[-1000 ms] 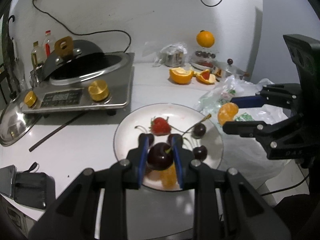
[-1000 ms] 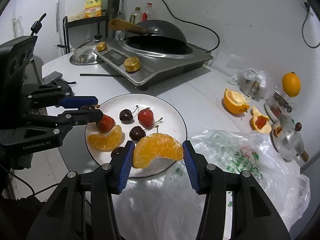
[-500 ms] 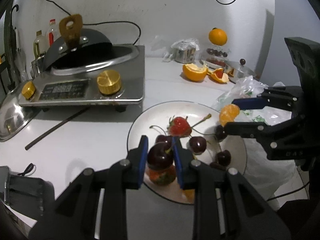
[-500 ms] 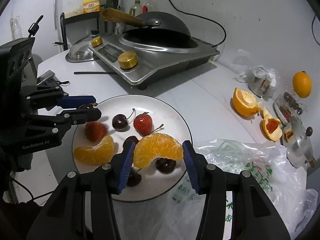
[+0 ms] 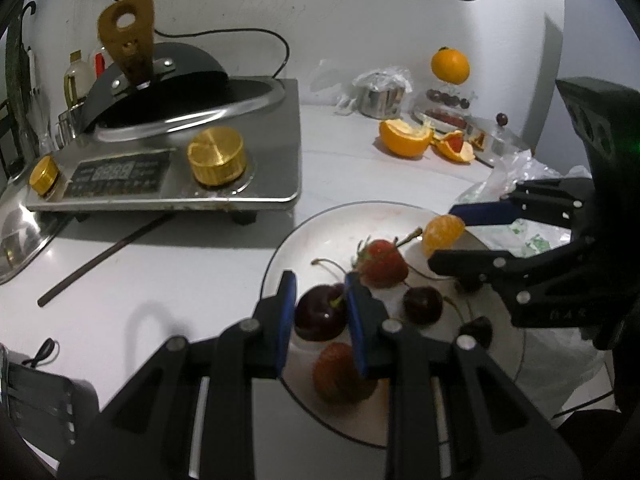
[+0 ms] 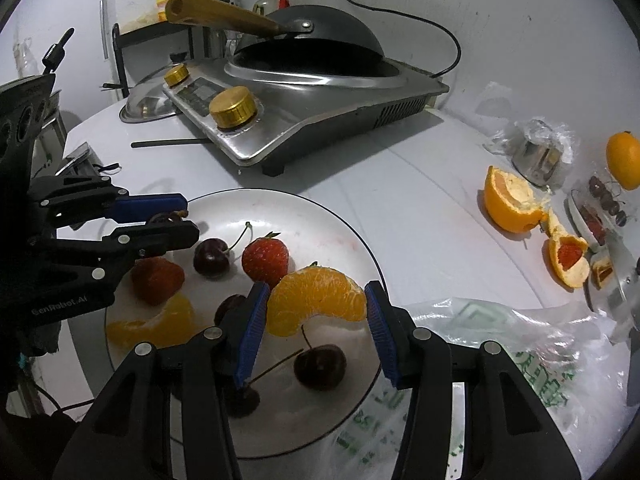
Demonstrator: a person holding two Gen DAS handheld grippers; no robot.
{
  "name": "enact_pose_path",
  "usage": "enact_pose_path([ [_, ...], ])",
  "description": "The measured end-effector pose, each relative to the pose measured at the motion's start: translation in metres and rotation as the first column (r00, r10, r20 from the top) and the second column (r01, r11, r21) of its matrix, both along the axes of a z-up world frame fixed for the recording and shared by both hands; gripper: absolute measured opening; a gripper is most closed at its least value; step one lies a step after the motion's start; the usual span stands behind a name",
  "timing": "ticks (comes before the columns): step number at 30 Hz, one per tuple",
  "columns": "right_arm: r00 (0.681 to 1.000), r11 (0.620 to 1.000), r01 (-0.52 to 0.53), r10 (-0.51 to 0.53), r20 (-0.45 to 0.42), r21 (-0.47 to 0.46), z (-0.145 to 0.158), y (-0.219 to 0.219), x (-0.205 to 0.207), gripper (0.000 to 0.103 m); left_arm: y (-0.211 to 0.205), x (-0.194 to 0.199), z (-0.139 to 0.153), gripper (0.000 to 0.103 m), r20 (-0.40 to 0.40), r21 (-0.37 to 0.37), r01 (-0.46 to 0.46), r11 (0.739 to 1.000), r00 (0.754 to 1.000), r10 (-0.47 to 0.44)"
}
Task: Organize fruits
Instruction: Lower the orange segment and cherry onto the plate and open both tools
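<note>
A white plate (image 5: pixel 320 232) (image 6: pixel 320 216) holds strawberries (image 6: pixel 265 258), cherries (image 6: pixel 211 257) and an orange segment (image 6: pixel 154 328). My left gripper (image 5: pixel 321 312) is shut on a dark cherry (image 5: pixel 320 313) and holds it over the plate's left part; it also shows in the right wrist view (image 6: pixel 182 216). My right gripper (image 6: pixel 316 320) is shut on an orange segment (image 6: pixel 316 306) above the plate's right side; in the left wrist view the right gripper (image 5: pixel 452 236) shows with that segment (image 5: pixel 443 234).
An induction cooker (image 5: pixel 168 168) with a wok stands at the back left, a chopstick (image 5: pixel 104 256) in front of it. Orange peels (image 6: pixel 512 204), a whole orange (image 6: pixel 622 160), a small tray of fruit (image 5: pixel 448 108) and a plastic bag (image 6: pixel 500 344) lie to the right.
Both grippers have moved in over the plate and lower, still holding their fruit. The left one has shifted to the plate's left part.
</note>
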State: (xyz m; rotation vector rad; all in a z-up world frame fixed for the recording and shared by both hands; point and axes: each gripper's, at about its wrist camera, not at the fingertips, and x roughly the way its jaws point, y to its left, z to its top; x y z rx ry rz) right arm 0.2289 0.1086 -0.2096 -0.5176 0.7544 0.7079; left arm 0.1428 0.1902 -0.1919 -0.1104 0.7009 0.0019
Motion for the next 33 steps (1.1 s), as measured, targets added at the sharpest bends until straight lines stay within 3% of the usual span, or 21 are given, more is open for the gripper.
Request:
enact_pose_path([
  [12, 0.999, 1.0, 0.015, -0.014, -0.045, 0.006, -0.013, 0.003, 0.013, 0.052, 0.003, 0.013, -0.006, 0.027, -0.013, -0.022, 0.005, 1.0, 1.0, -0.005],
  [27, 0.999, 1.0, 0.023, -0.023, -0.029, -0.004, -0.013, 0.006, 0.01, 0.054, 0.002, 0.007, -0.004, 0.03, -0.029, -0.022, -0.003, 1.0, 1.0, 0.003],
  [30, 0.999, 1.0, 0.022, -0.022, -0.026, -0.001, -0.011, 0.005, 0.009, 0.058, 0.0, 0.004, -0.002, 0.037, -0.018, -0.023, 0.007, 1.0, 1.0, -0.007],
  [32, 1.0, 1.0, 0.023, -0.023, -0.019, 0.0, -0.01, 0.003, 0.008, 0.059, -0.002, 0.002, 0.0, 0.054, -0.008, -0.023, 0.005, 1.0, 1.0, -0.005],
  [33, 1.0, 1.0, 0.023, -0.023, -0.016, 0.003, -0.009, 0.003, 0.007, 0.06, -0.003, 0.001, 0.002, 0.054, -0.001, -0.026, 0.004, 1.0, 1.0, -0.004],
])
